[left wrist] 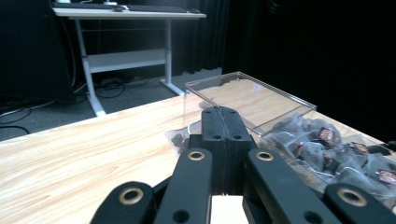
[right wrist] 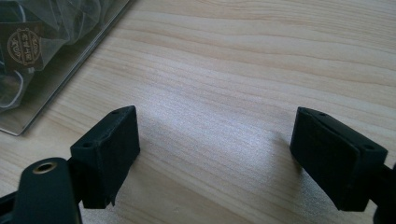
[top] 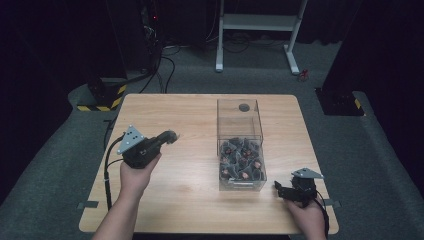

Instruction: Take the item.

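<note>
High view: clear rectangular box (top: 240, 131) (wrinkly sachets (top: 241, 159) inside).

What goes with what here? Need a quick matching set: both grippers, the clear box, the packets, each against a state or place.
1 left gripper
2 right gripper
3 clear plastic box
4 dark sachets

a heaped in the box's near end
b jaws spread, nothing between
c jaws shut, held above the table
d standing right of the table's centre

Pairs: 1-c, 2-b, 3-d, 4-a
</note>
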A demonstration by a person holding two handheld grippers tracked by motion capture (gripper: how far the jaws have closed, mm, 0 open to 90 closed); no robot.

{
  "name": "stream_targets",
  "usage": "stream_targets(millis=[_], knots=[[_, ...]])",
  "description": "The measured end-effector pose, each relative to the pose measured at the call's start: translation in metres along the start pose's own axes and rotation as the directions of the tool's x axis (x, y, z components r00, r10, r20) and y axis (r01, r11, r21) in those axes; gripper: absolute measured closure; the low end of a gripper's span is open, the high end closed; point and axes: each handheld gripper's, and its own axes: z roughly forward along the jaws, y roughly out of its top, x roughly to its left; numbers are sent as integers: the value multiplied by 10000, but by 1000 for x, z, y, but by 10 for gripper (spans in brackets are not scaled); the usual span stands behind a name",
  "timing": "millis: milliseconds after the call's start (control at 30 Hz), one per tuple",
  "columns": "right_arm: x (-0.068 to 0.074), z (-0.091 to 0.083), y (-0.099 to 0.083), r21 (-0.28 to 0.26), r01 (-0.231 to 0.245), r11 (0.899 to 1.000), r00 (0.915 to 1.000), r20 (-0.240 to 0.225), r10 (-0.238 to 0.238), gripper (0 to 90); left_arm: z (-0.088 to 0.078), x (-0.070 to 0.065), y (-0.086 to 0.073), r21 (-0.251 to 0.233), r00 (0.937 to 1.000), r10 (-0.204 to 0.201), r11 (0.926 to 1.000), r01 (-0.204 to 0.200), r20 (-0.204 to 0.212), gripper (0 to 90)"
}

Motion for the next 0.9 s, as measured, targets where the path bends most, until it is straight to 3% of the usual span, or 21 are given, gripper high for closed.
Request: stream_targets(millis=[533,900], knots=[[0,0,0,2,-3,10000,10000,-2,3,157,-29,33,-5,89,9956,69,9999,-61,-930,900],[0,0,0,4,-4,10000,10000,-7,4,157,-46,53,-13,-26,9901,-220,9998,219,-1389,900]])
